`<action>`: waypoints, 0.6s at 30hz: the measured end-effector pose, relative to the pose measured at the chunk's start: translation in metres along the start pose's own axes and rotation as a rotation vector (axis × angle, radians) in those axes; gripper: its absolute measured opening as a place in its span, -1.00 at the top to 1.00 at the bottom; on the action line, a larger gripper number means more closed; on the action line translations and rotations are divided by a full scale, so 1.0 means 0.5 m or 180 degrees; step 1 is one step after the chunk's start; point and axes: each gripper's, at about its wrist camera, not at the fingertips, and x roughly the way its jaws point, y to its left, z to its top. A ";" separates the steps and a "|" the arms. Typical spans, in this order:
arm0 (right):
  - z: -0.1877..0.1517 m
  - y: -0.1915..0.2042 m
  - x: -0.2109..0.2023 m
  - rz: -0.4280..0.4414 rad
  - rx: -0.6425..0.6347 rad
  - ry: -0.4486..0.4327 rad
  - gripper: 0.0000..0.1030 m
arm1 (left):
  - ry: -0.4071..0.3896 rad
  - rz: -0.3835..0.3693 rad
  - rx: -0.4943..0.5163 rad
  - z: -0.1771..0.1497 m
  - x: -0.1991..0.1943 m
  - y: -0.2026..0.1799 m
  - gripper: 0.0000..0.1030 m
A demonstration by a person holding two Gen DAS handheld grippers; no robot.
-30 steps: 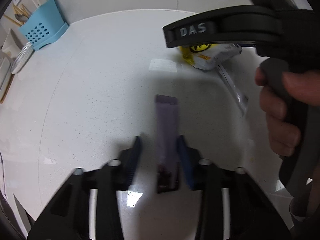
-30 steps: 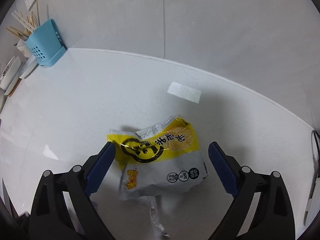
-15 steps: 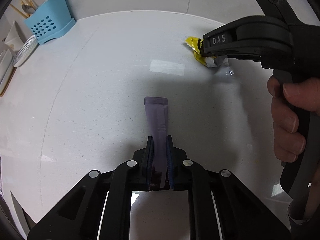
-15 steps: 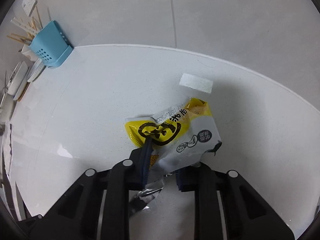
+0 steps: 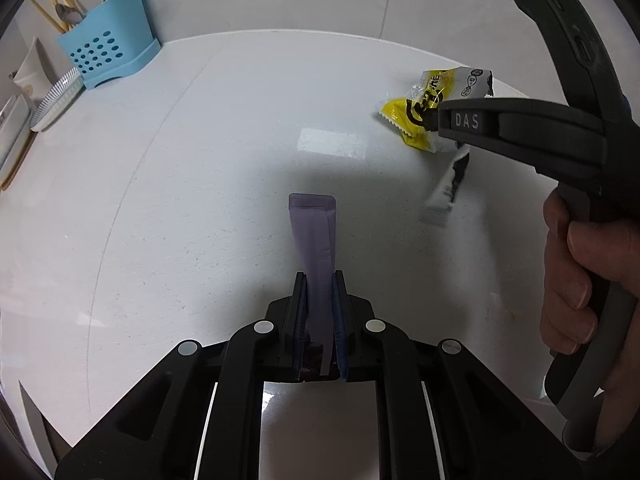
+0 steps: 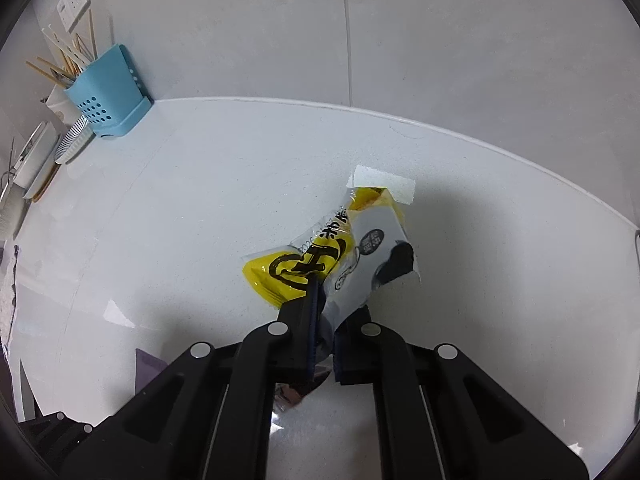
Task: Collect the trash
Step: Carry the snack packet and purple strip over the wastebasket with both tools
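Left wrist view: my left hand-held gripper (image 5: 320, 292) clamps a flat purple plastic sachet (image 5: 314, 236); my right hand-held gripper (image 6: 325, 320) pinches a crumpled yellow-and-white snack wrapper (image 6: 336, 256), both above the white speckled surface (image 5: 180, 200).

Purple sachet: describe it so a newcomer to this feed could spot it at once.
Start from the white countertop with the blue utensil holder at its far left corner. Nearer the camera, the left gripper is shut on the purple sachet, a long, narrow, plain strip sticking forward. The only other trash, the yellow wrapper in the right gripper, is crumpled and printed.
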 end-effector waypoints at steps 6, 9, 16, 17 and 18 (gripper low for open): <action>-0.036 0.023 -0.055 -0.0007 0.0002 -0.0185 0.91 | -0.0107 -0.0024 0.0057 -0.024 -0.035 0.003 0.78; -0.067 0.032 -0.088 0.0000 0.0031 -0.0265 0.91 | -0.0168 -0.0016 0.0052 -0.044 -0.058 0.015 0.78; -0.148 0.057 -0.152 -0.0028 0.0074 -0.0394 0.91 | -0.0245 -0.0029 0.0055 -0.091 -0.097 0.051 0.78; -0.160 0.063 -0.160 -0.0041 0.0076 -0.0408 0.91 | -0.0255 -0.0034 0.0059 -0.095 -0.101 0.057 0.78; -0.173 0.069 -0.169 -0.0046 0.0070 -0.0418 0.91 | -0.0256 -0.0045 0.0064 -0.097 -0.103 0.062 0.78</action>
